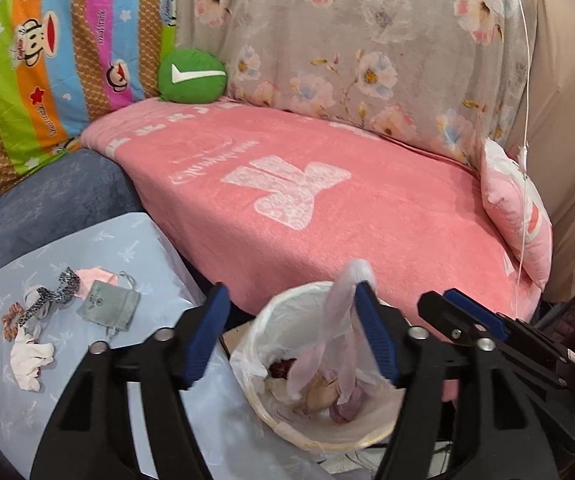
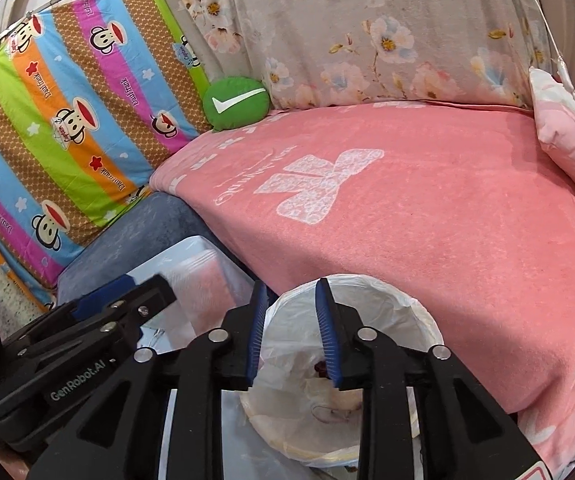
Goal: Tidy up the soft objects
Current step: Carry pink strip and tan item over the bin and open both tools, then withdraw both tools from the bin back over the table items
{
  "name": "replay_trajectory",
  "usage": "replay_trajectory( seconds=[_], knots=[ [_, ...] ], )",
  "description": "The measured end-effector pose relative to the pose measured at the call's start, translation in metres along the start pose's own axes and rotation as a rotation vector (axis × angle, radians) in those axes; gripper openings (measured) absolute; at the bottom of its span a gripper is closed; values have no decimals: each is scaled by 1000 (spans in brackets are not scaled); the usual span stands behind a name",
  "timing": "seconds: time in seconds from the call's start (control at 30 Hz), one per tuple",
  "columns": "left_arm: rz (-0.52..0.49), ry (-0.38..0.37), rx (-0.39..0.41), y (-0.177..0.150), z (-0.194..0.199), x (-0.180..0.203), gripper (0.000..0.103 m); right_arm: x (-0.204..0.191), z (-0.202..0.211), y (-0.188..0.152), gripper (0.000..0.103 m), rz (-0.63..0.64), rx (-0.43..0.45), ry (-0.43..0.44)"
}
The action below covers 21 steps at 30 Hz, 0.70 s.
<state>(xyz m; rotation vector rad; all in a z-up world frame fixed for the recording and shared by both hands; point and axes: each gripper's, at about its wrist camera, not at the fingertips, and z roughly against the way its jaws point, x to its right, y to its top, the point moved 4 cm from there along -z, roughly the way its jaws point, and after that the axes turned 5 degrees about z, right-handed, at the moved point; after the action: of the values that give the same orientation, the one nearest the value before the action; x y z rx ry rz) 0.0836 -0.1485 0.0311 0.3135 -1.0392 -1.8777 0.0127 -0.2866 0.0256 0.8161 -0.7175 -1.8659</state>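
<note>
Hanging over a white lined bin are two pairs of tongs. The left tongs stand wide apart, with a strip of thin translucent plastic draped against the inner face of one blue pad and trailing down into the bin; no grip on it shows. The right tongs are apart with a narrower gap and hold nothing. Their black arm reads "GenRobot.AI".

Inside the bin lie several crumpled soft pieces, tan, mauve and dark red; their count cannot be told.

Left of the bin, a pale blue tabletop carries five small soft things grouped together: one grey drawstring pouch with unreadable print, one leopard-print band, one pink cloth, one orange patterned scrunchie and one white cloth. The tabletop around them is bare.

Behind the bin, a pink blanket covers a bed right up to its front edge, its wide middle open. One green round cushion with a white tick sits at the back corner, and one pink pillow at the right edge. The striped monkey sheet reads "Paul Frank".
</note>
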Motion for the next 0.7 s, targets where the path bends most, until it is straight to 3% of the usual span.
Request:
replay_trajectory(
  seconds=[0.33,0.7],
  knots=[
    [42,42,9,2,2,-25,71,-14,-10,-1,33,27,-24,24],
    [129,120,-5,-6,6,-84,71,-72,-38,-9,40,111,-77,89]
  ],
)
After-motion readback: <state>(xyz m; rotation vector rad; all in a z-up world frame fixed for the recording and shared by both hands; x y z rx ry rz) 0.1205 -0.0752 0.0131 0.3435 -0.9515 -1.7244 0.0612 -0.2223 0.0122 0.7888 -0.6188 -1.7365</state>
